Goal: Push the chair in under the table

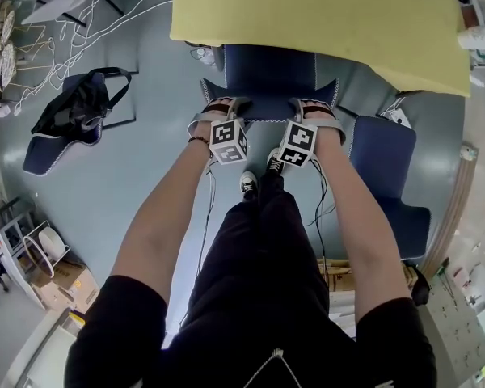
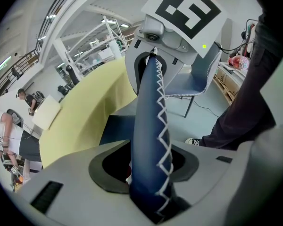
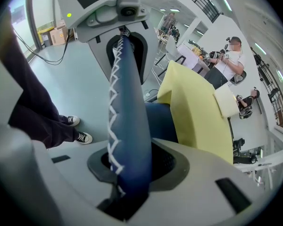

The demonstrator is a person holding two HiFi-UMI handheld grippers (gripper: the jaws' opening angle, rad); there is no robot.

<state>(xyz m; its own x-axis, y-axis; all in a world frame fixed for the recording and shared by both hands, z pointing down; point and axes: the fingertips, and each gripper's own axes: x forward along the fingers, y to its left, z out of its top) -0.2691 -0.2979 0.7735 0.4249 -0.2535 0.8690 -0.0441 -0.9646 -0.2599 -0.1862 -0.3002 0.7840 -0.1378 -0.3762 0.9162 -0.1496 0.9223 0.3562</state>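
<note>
Chair, navy with white zigzag stitching (seat partly under the near edge of the yellow table), has its backrest pinched by left gripper and right gripper.

Blue chairs: three, namely the middle chair, the right chair and the left chair. Yellow counter: one. Tongs: two, the left tongs and the right tongs. Marker cubes: two, the left cube and the right cube. Black bag: one. Dark sneakers with white toes: two, the near sneaker and the far sneaker. Bracelet: one.
</note>
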